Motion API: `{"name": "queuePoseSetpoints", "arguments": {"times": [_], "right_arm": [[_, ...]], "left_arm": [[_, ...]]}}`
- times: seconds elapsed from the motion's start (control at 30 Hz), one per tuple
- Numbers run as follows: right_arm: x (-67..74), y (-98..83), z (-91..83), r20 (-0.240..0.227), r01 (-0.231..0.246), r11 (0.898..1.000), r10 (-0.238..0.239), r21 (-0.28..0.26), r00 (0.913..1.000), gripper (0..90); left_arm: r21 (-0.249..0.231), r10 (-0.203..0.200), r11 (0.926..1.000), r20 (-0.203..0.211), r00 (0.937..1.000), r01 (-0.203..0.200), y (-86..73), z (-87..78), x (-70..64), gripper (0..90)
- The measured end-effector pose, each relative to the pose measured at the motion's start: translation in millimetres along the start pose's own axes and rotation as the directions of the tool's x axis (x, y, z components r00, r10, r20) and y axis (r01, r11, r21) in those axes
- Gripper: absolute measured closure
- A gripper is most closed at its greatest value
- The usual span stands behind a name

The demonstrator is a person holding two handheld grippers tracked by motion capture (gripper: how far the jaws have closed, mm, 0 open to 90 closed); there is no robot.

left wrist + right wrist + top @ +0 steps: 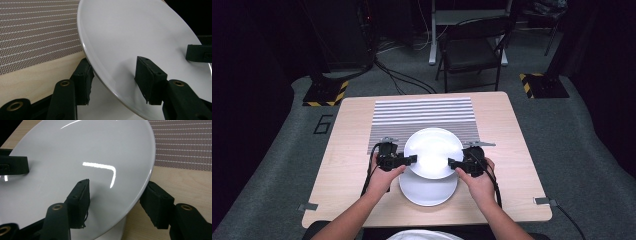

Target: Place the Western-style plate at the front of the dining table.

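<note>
Hanging above a second white plate [428, 194], the upper white plate [433, 151] is being carried by its two opposite rims, one tool on each side, so that its weight is shared and it is staying near level over the worktop [347, 150]. The left tool [412, 160] is gripping the left rim: in the left gripper view one pad is lying on the plate's face and the other is tucked under the edge, jaws narrowed onto the rim. The right tool [453, 162] is doing the same at the right rim, one pad above and one below. Judging by this, the plate is being lifted off the one beneath, or lowered onto it; which of the two I cannot tell.

Just beyond the plates, a striped placemat [422, 117] is lying flat on the worktop, its near edge passing under the raised plate. It looks like the likely landing spot, and nothing is lying on it. Farther back, on the floor, a folding chair [472, 50] is standing well apart, out of the way.
</note>
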State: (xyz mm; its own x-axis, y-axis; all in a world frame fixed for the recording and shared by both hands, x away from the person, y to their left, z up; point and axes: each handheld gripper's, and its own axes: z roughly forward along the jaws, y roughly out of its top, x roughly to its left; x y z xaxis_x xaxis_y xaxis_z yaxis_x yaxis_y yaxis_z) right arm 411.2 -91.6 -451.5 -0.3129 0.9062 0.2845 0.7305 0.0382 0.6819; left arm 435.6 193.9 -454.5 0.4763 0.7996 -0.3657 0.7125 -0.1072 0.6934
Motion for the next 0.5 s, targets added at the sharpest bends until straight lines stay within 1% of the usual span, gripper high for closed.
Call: {"name": "queuePoseSetpoints", "arguments": {"times": [0.03,0.17,0.2,0.23,0.27,0.33,0.37,0.4,0.5], "right_arm": [[-0.3,1.3,0.7,0.000,0.006,1.000,-0.006,-0.005,1.0000,41.1],[0.3,4.0,2.1,-0.001,0.002,1.000,-0.002,0.004,1.0000,41.1],[-0.1,4.9,3.4,-0.002,0.014,1.000,-0.014,-0.001,0.9999,41.1],[-0.2,5.5,3.9,0.000,0.017,1.000,-0.017,0.002,0.9998,41.1],[0.6,6.6,4.7,-0.003,0.011,1.000,-0.011,0.005,0.9999,41.1],[1.6,8.2,5.2,-0.006,0.006,1.000,-0.006,0.009,1.0000,41.1],[1.2,9.0,5.9,-0.004,0.015,1.000,-0.015,0.004,0.9999,41.1],[1.7,10.1,6.3,-0.006,0.011,1.000,-0.011,0.002,0.9999,41.1],[2.3,13.4,6.8,-0.011,0.018,1.000,-0.018,0.002,0.9998,41.1]], "left_arm": [[0.002,-0.002,1.0000,-0.001,1.0000,0.002,1.1,0.0,0.4,48.5],[0.005,0.004,1.0000,-0.008,1.0000,-0.004,4.1,-0.3,2.2,49.0],[0.003,0.004,1.0000,-0.009,1.0000,-0.004,4.8,-0.1,2.5,49.0],[0.002,0.001,1.0000,-0.014,0.9999,-0.001,5.8,-0.1,2.8,49.1],[0.001,0.004,1.0000,-0.018,0.9998,-0.004,6.8,-0.3,3.5,49.1],[-0.001,0.002,1.0000,-0.019,0.9998,-0.002,8.4,-0.6,4.6,49.2],[-0.001,-0.002,1.0000,-0.018,0.9998,0.002,9.3,-0.9,5.2,49.3],[-0.002,-0.005,1.0000,-0.017,0.9998,0.005,10.5,-1.1,6.1,49.2],[-0.004,-0.007,1.0000,-0.017,0.9998,0.007,14.0,-2.4,8.4,49.3]]}}
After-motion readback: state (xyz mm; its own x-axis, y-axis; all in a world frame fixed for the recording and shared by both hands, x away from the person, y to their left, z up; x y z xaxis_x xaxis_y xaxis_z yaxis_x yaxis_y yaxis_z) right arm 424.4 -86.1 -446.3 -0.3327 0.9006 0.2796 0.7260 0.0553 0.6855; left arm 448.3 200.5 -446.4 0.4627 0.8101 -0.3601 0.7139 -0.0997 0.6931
